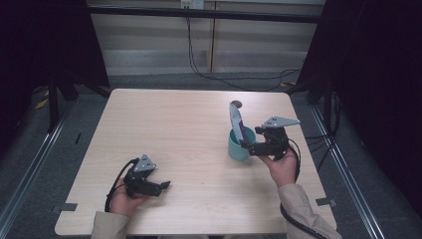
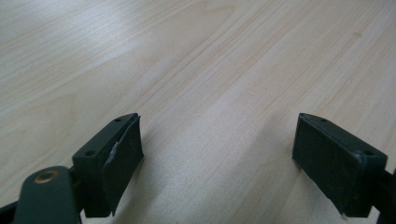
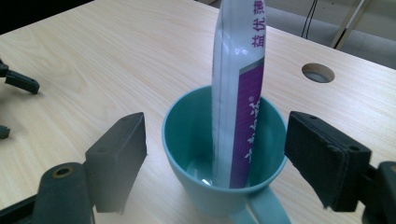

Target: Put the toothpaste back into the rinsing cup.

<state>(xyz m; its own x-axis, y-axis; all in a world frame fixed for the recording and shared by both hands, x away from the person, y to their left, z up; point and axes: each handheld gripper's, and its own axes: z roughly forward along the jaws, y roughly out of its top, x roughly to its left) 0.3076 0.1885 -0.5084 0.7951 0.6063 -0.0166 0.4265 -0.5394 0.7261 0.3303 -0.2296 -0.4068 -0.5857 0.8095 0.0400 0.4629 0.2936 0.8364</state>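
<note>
A white and purple toothpaste tube [image 3: 236,93] stands upright inside a teal plastic cup [image 3: 187,140], with its lower end on the cup's bottom and its upper part rising well above the rim. In the high view the tube [image 1: 236,119] leans a little toward the far side, and the cup [image 1: 237,148] sits on the right half of the light wooden table [image 1: 174,129]. The cup's handle points toward the camera in the right gripper view.

The right gripper [image 3: 215,156] is just in front of the cup. Its two black jaws stand wide apart, one at each side of the cup, and the pads do not touch the cup or the tube. In the high view the right gripper [image 1: 250,146] is held level by a hand just beside the cup, with a grey three-cornered plate [image 1: 279,121] on its top.

A round hole [image 3: 318,73] in the table is near the cup, on its far side.

The left gripper [image 1: 161,185] is well apart from the cup, low near the front left part of the table. Its jaws [image 2: 217,158] are also wide, with only bare wood between them.
</note>
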